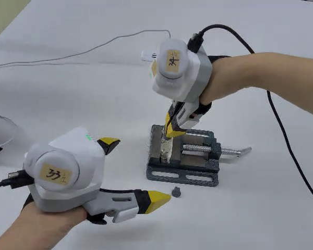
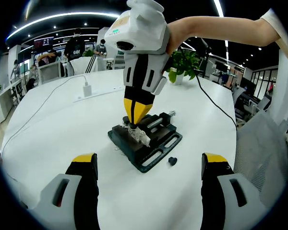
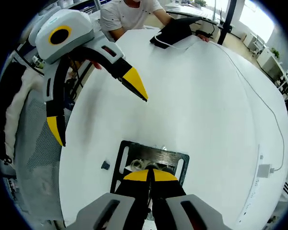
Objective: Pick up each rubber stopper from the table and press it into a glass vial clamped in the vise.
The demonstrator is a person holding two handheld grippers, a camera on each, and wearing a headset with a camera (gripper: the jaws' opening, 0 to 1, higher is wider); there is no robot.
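Now we bear the right gripper point(image 1: 172, 133), jaws pinched together, down on the vial point(image 1: 166, 152) in the vise point(image 1: 183, 176); the left gripper point(image 1: 138, 171), jaws wide, hovers near the loose stopper point(image 1: 176, 192), ready.

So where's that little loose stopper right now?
Head view: the rubber stopper lies on the table, just in front of the vise, near a tip of the left gripper.

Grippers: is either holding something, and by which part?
Left gripper: open, empty. Right gripper: shut at the vise; whether it pinches anything cannot be told.
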